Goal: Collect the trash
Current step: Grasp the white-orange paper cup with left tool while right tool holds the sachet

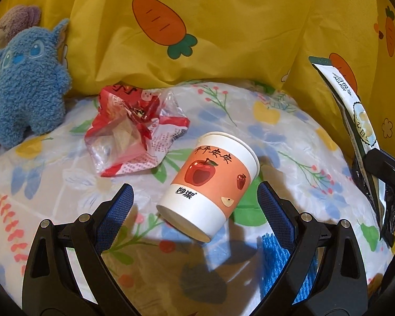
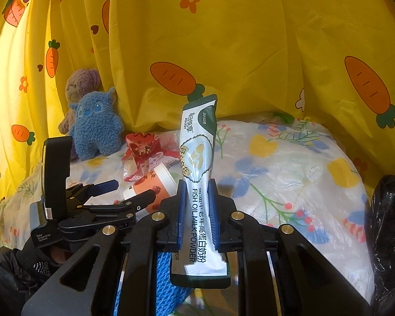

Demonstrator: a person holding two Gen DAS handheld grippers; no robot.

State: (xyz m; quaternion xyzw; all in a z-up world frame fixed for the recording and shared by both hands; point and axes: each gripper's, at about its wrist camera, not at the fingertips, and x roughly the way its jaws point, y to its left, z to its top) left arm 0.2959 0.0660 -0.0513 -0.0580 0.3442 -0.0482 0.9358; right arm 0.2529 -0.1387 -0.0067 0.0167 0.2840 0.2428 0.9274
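A paper cup [image 1: 210, 181] with red apples printed on it lies on its side on the floral bedsheet [image 1: 289, 131]. My left gripper [image 1: 194, 200] is open, one finger on each side of the cup, not touching it. A crumpled red and clear snack wrapper [image 1: 134, 134] lies beyond the cup to the left. My right gripper [image 2: 197, 200] is shut on a white and green milk powder sachet [image 2: 198, 152], held upright; it also shows at the right of the left wrist view [image 1: 355, 121]. The cup [image 2: 155, 184] and the left gripper [image 2: 129, 194] show in the right wrist view.
A blue plush toy [image 1: 26, 84] and a brown plush toy [image 2: 79, 87] sit at the back left against the yellow carrot-print bedding [image 1: 197, 26]. A black plastic bag [image 2: 389, 226] is at the right edge. A blue mesh piece [image 1: 284, 263] lies near my fingers.
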